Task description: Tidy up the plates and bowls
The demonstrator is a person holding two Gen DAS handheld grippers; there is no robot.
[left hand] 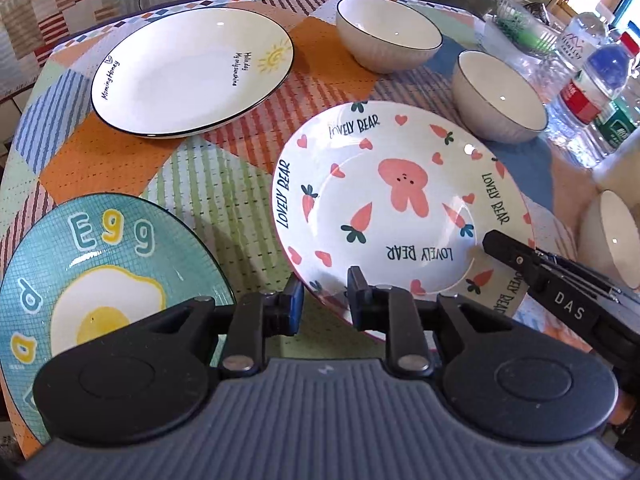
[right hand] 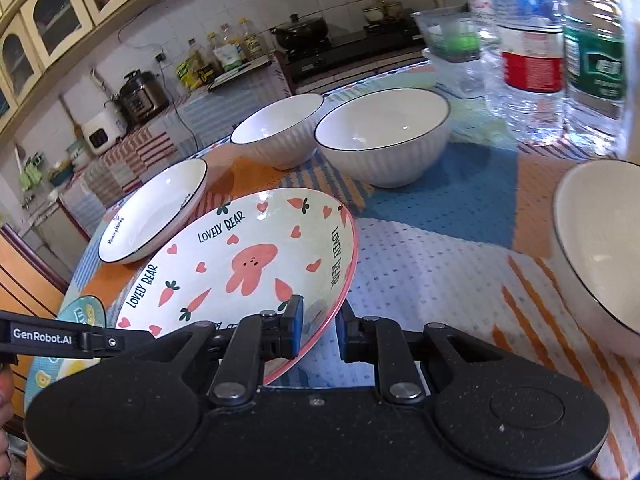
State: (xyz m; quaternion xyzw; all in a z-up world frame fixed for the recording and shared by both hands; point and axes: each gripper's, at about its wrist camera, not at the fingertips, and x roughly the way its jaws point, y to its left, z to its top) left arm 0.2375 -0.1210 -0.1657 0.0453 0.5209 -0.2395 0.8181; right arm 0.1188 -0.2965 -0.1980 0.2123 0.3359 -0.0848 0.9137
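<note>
I have the bear plate (right hand: 240, 264) pinched by its near rim in my right hand-held gripper (right hand: 318, 330), jaws clamped on the pink edge, one pad over the rim and one under. The plate looks tilted, its far side down toward the tabletop (right hand: 420, 264) and the held edge raised. My left hand-held gripper (left hand: 325, 300) sits at the same plate's near rim with its jaws a little apart; I see the edge between the pads, but they do not seem to press on it.

Taking the bear plate as the landmark: the egg plate (left hand: 92, 280) lies to its left, the sunshine plate (left hand: 192, 72) beyond it to the left, two white bowls (left hand: 390, 34) beyond it to the right, and a third bowl (right hand: 600, 256) close on its right side.

I judge the step to be carrying this plate onto another plate to stack them. To do it well I should keep the clamp firm, since a glazed rim can slip, lift until the far edge clears the cloth, hold it level, and steer wide of the bowls and the water bottles (right hand: 528, 52) behind them.
</note>
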